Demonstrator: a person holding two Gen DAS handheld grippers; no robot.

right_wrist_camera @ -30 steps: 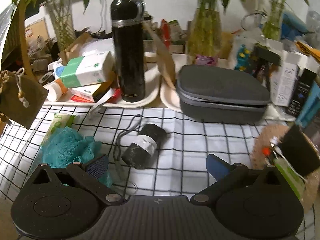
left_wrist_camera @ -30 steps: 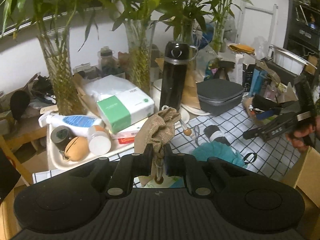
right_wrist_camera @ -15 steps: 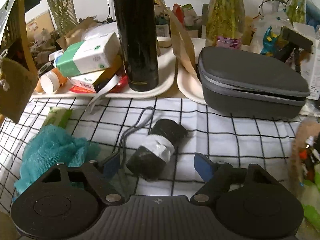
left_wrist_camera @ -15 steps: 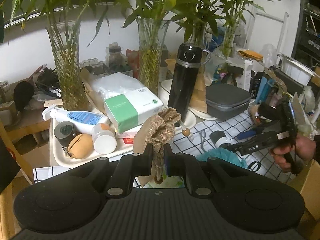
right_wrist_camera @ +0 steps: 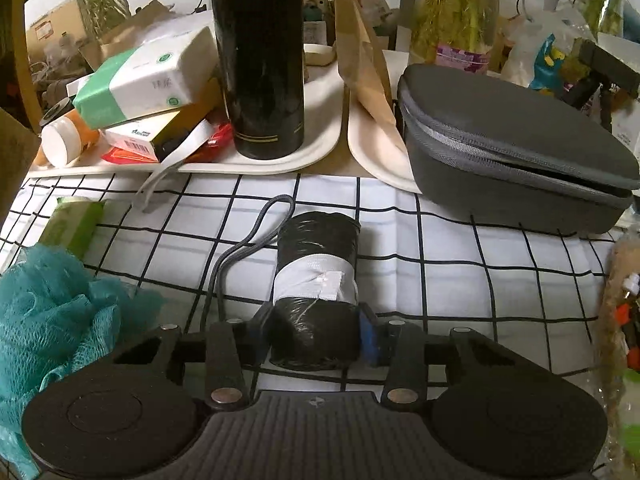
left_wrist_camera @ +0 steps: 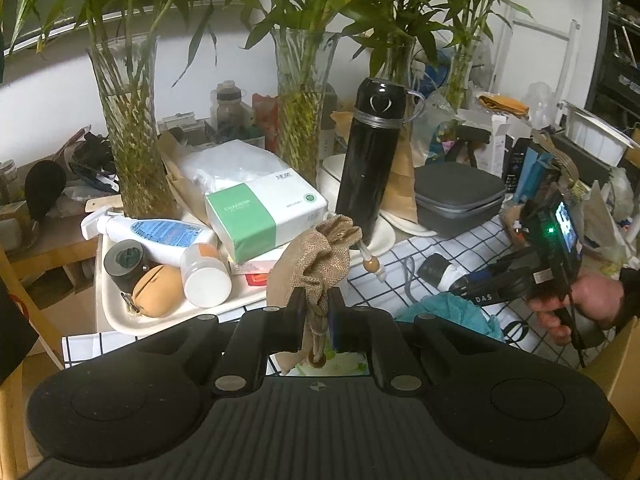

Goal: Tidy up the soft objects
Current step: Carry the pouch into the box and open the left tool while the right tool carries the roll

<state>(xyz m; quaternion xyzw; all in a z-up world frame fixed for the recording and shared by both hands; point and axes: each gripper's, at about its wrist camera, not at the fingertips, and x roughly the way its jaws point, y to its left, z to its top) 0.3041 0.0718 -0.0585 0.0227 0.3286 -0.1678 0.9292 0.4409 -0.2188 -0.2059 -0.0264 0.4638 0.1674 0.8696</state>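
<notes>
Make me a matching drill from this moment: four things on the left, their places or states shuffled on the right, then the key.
Things
1. burlap drawstring pouch
2. black roll with a grey band
3. teal mesh bath pouf
4. black thermos

Places or states
A. standing upright on a white tray
B. lying loose on the checked cloth
C. pinched in the left gripper
D. between the fingers of the right gripper

Pairs: 1-C, 2-D, 3-B, 4-A

black flask (left_wrist_camera: 370, 152), grey case (right_wrist_camera: 516, 148), tissue box (left_wrist_camera: 264, 214)
</notes>
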